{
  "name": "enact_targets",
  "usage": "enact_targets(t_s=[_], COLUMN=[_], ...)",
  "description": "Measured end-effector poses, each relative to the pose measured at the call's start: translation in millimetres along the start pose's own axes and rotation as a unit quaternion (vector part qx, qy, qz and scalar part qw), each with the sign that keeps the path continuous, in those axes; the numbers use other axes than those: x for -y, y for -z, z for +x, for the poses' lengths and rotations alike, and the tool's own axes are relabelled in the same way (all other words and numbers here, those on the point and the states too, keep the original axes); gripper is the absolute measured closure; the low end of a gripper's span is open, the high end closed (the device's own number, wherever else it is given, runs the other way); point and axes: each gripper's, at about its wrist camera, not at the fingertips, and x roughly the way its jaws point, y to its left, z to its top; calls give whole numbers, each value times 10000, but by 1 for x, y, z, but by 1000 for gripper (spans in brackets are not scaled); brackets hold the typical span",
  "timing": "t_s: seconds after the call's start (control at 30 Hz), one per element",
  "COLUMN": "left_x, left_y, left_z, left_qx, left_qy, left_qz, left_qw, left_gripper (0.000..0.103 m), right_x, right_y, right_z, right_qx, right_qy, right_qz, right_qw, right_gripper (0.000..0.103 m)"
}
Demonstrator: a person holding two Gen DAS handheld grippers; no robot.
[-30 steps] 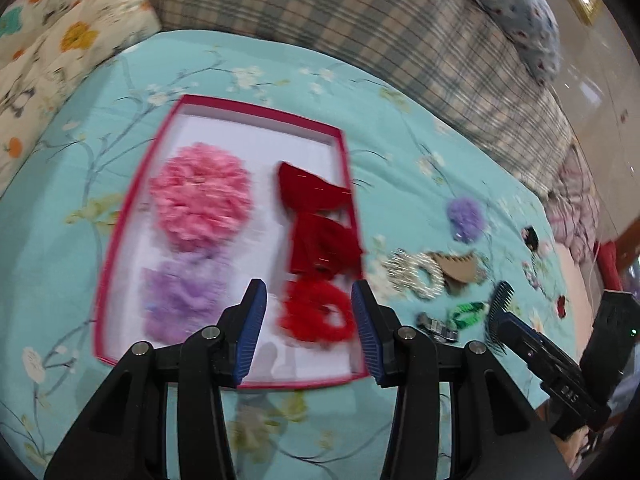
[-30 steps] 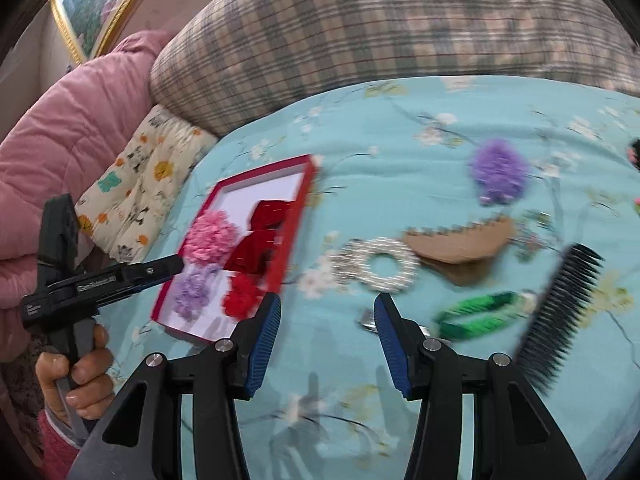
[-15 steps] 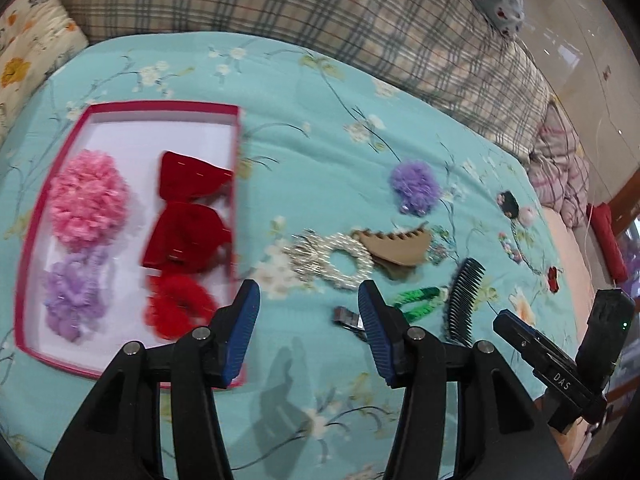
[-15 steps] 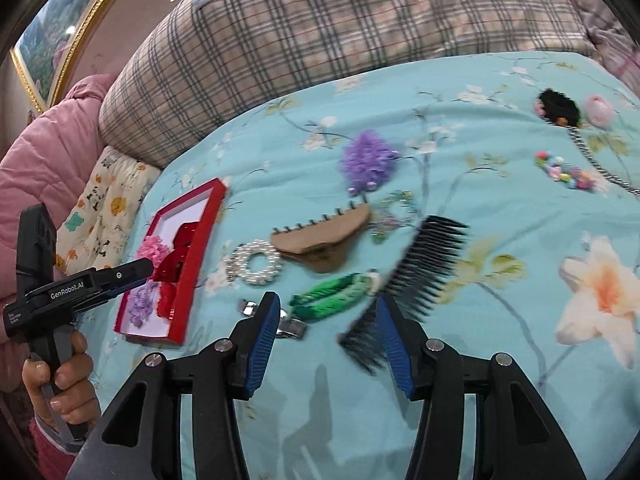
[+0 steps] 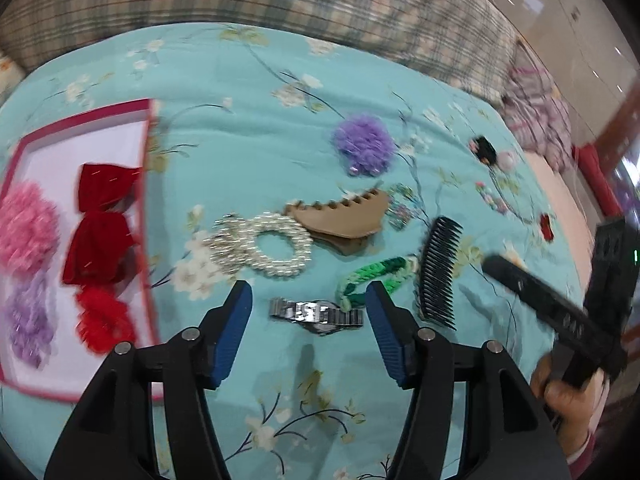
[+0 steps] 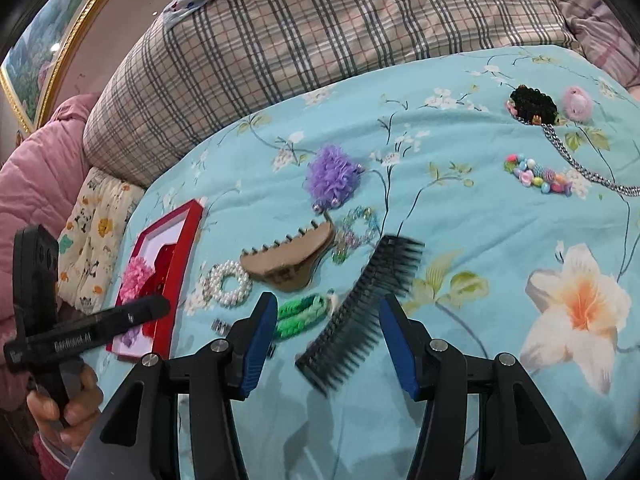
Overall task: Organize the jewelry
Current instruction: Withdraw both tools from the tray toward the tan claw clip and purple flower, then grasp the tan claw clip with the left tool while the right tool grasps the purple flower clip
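Note:
My left gripper (image 5: 308,298) is open and empty just above a silver watch (image 5: 316,313) on the teal bedspread. Beyond it lie a pearl hair tie (image 5: 266,250), a tan claw clip (image 5: 340,218), a green braided band (image 5: 376,276), a black comb (image 5: 438,270) and a purple scrunchie (image 5: 364,144). A red-rimmed box (image 5: 146,216) at the left holds pink, purple and red hair pieces. My right gripper (image 6: 328,310) is open and empty over the black comb (image 6: 364,308), with the green band (image 6: 300,316) by its left finger.
A plaid pillow (image 6: 320,28) lies along the far edge of the bed. A black beaded piece (image 6: 532,106), a pink pom (image 6: 578,102), a colourful bead bracelet (image 6: 538,174) and a silver chain (image 6: 580,164) lie at the far right. A pink quilt (image 6: 36,176) is at the left.
Both grippers have swung to the right, away from the red box. The left one now hangs over the watch, the right one over the black comb. Both stayed open.

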Motion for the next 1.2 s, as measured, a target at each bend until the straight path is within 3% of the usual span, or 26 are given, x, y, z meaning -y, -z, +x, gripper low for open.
enact_targets(t_s=[0.27,0.43,0.6,0.77,0.83,0.9,1.13,1.2], left_x=[15,29,29,29,31,37,50,52], left_y=[-24,-42,-53,-57,-58,-57,-55,-53], left_z=[36,67,86,95,98,101,118,119], left_qx=[-252,-441,-574,-604,-636,-665,-800,-804], left_qy=[243,434,716,746,774,742,485,411], left_qz=[754,1422,1577,1648,1694,1833,2091,2169], left_qw=[9965,9879,9832,9816,9805,9780,9734,9720], left_gripper=[38,32,32,27,23,20,20,28], right_x=[7,9,5,4,7,10,21,24], right_y=[-40,-67,-95,-111,-113,-113,-112,-114], right_z=[26,58,98,142,155,163,127,114], right_qx=[-73,-228,-364,-585,-695,-788,-348,-210], right_qy=[3,-42,-118,-81,-145,-158,-201,-180], right_qz=[35,52,-8,-51,-34,18,151,175], right_qw=[10000,9997,9993,9982,9975,9968,9991,9995], right_gripper=[46,44,44,44,50,92,95,95])
